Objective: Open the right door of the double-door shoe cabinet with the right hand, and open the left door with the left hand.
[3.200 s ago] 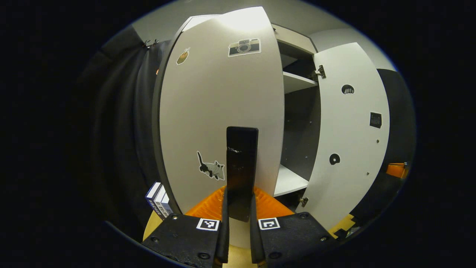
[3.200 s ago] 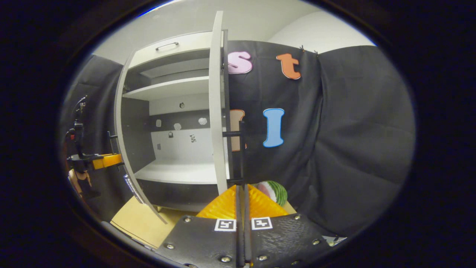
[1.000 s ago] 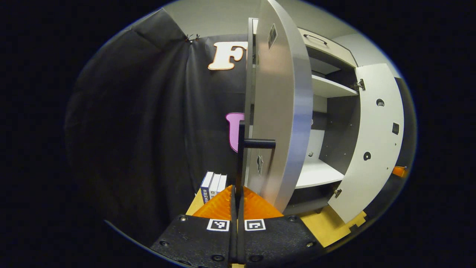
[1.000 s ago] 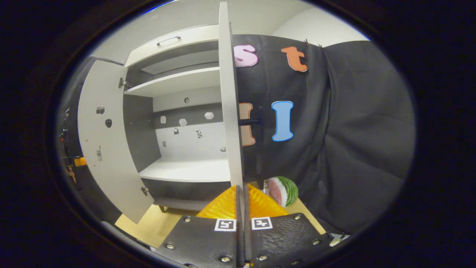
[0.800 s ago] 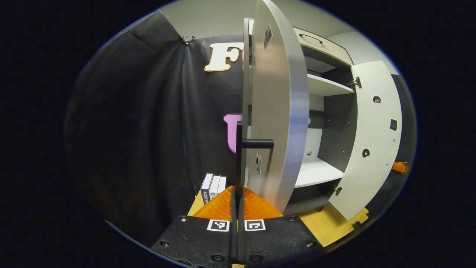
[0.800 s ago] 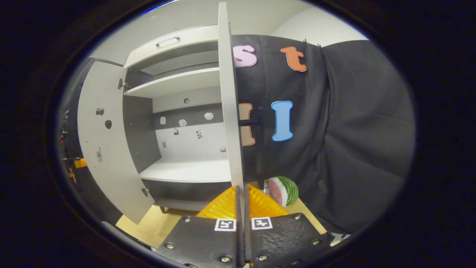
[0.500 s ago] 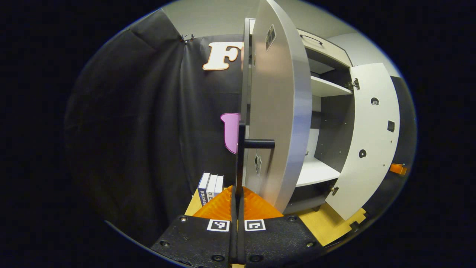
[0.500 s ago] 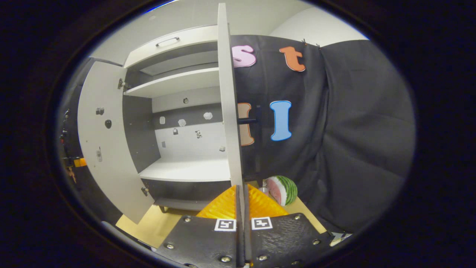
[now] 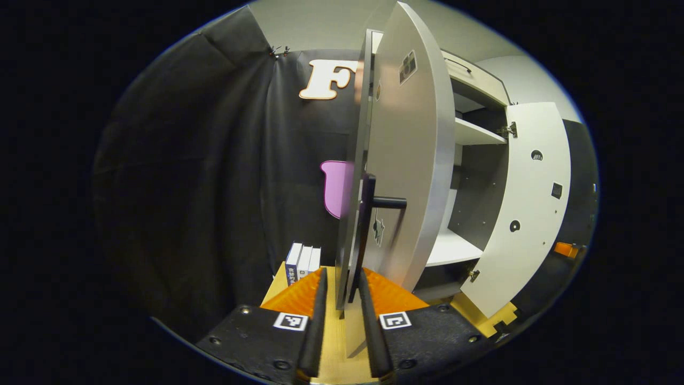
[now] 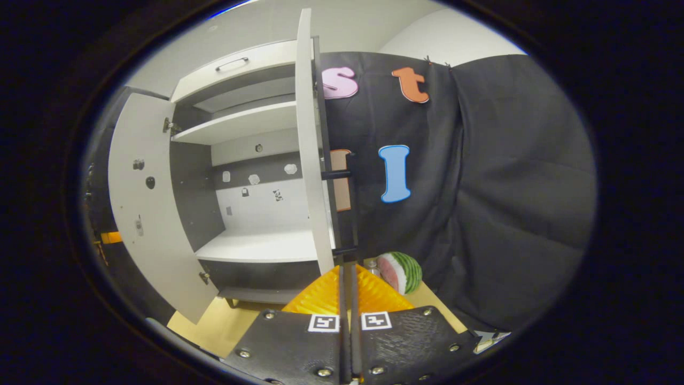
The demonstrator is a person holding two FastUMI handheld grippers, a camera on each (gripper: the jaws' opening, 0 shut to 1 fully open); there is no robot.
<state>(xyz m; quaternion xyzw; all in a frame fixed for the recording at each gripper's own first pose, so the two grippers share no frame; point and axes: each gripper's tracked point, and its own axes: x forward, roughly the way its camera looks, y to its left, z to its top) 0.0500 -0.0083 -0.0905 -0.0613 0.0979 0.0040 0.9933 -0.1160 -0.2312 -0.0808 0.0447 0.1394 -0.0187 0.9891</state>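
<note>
The shoe cabinet (image 10: 256, 248) stands with both doors swung wide. In the left gripper view the left door (image 9: 411, 160) is nearly edge-on. Its black bar handle (image 9: 367, 224) runs down between the fingers of my left gripper (image 9: 342, 275), which is open, with a gap on each side of the bar. The right door (image 9: 529, 214) hangs open farther off. In the right gripper view the right door (image 10: 310, 160) is edge-on too. My right gripper (image 10: 347, 267) is shut on the lower end of its black handle (image 10: 352, 214). The left door (image 10: 144, 203) stands open at the left.
Several books (image 9: 302, 262) stand on the wooden floor (image 10: 214, 321) beside the left door, against the black cloth. A watermelon half (image 10: 401, 272) lies behind the right door. White shelves (image 10: 240, 125) show inside. Black cloth hangs close on both sides.
The left door has swung from partly to wide open. In the last half second my left gripper's fingers have parted off its handle. The right gripper still holds its handle, turned slightly.
</note>
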